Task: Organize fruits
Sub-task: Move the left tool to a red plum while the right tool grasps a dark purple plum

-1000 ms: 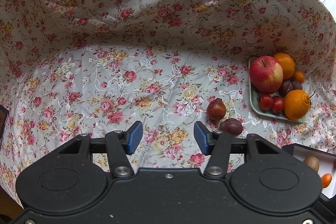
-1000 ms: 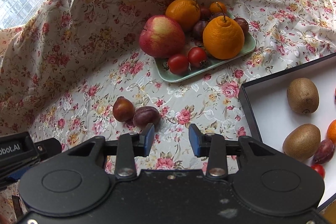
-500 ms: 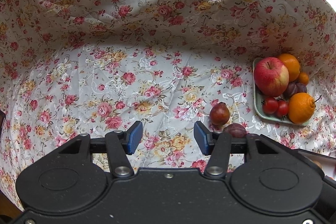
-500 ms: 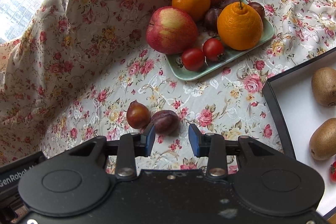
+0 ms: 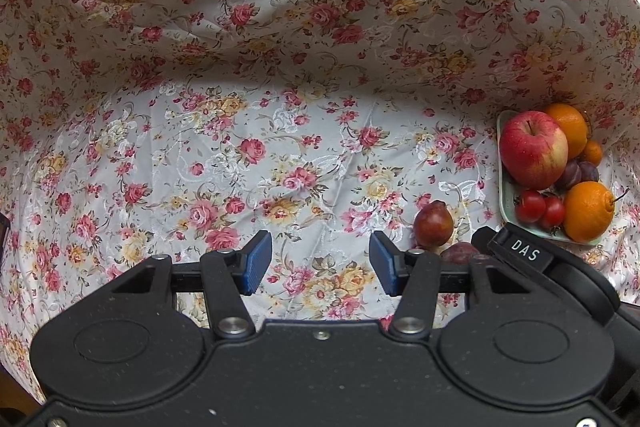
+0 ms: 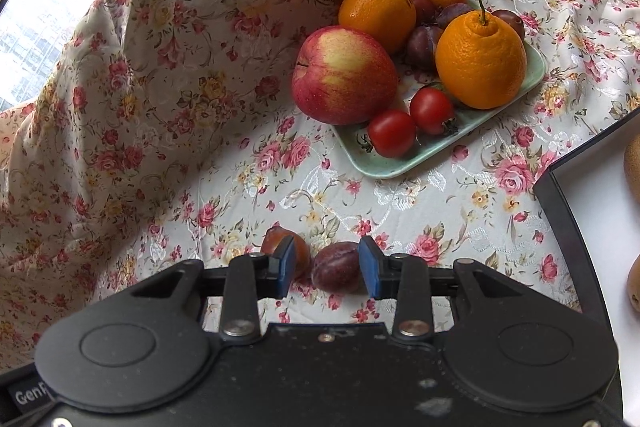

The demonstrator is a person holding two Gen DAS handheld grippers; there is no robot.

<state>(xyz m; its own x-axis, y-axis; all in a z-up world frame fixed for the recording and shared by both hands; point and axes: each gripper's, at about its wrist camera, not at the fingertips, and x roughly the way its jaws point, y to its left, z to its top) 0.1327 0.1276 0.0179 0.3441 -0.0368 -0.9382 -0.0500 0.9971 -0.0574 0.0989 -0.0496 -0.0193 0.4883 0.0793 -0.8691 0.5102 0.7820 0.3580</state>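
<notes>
While the right gripper [image 6: 327, 269] stands with its blue pads spread to either side of the purple plum [image 6: 335, 271], not yet touching it as far as the right wrist view shows, the plum lies on the floral cloth [image 6: 168, 131] just in front of the green plate [image 6: 400, 163], close beside a reddish-brown plum [image 6: 302, 253] that the left pad partly hides. I judge the purple plum light, smooth-skinned and a little soft, so it may slip or bruise under a hard squeeze; the grip should fall across its widest middle, pads level, taking care not to nudge its neighbour. The left gripper [image 5: 320, 263] hangs wide open and empty over bare cloth, well to the left of the plate. Only the right wrist view shows the plum sitting between the pads, and the black-rimmed white box [image 6: 568, 227] to the right of the plate. The left wrist view instead shows the right gripper's body from outside, covering most of the purple plum, and the reddish-brown plum whole.
</notes>
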